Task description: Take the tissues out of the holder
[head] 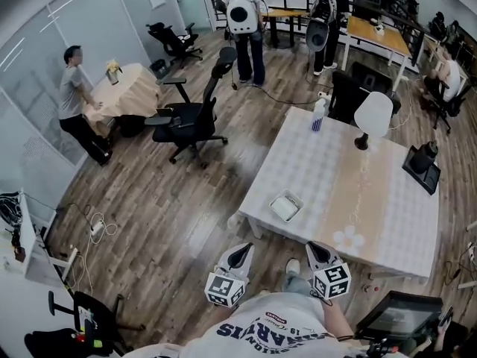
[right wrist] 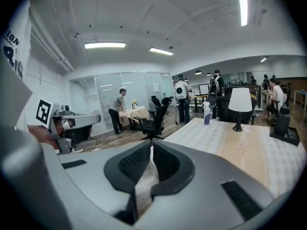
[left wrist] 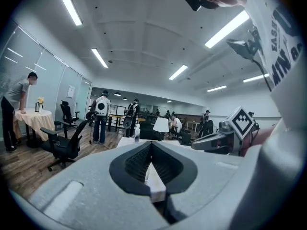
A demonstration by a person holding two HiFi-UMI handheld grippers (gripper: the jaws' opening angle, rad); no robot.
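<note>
Hovering before table (head: pixel 387 215) | left gripper (head: pixel 240 250) jaws together, empty; right gripper (head: pixel 319 248) likewise | tissue holder (head: pixel 293 198) untouched

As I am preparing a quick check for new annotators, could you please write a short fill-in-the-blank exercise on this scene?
1. The left tongs and the right tongs are both ____ and hold nothing.
2. The tissue holder rests on the table, to the ____ of the lamp in the head view.
3. The lamp's shade is ____.
Missing words: shut; left; white.
</note>
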